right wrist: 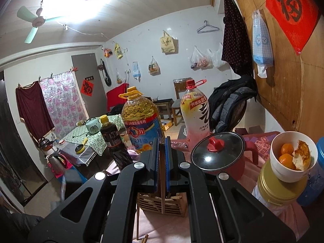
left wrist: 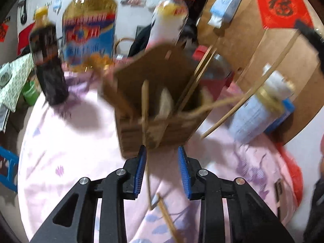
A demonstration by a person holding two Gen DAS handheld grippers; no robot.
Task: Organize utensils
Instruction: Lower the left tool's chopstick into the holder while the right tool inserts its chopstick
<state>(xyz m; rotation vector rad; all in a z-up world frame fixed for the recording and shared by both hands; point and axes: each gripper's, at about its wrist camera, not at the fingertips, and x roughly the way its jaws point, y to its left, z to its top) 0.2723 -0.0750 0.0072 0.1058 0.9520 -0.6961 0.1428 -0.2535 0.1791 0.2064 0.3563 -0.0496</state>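
Observation:
A wooden utensil holder (left wrist: pixel 158 99) stands on the pink tablecloth with several chopsticks in it; it also shows under the gripper in the right wrist view (right wrist: pixel 162 204). My left gripper (left wrist: pixel 162 151) is open just in front of the holder, and a chopstick (left wrist: pixel 146 141) leans through the gap between its blue pads. Loose chopsticks (left wrist: pixel 168 218) lie on the cloth below. My right gripper (right wrist: pixel 161 141) is shut on a chopstick (right wrist: pixel 162 182), held above the holder; it shows in the left wrist view (left wrist: pixel 249 97), slanting down toward the holder.
A big oil jug (left wrist: pixel 89 30), a dark sauce bottle (left wrist: pixel 48 60) and a drink bottle (left wrist: pixel 168 22) stand behind the holder. A red pot with glass lid (right wrist: pixel 218 151), a bowl of oranges (right wrist: pixel 293 156) on a gold-lidded tin (right wrist: pixel 277 186) stand right. A wooden board (right wrist: pixel 283 70) leans right.

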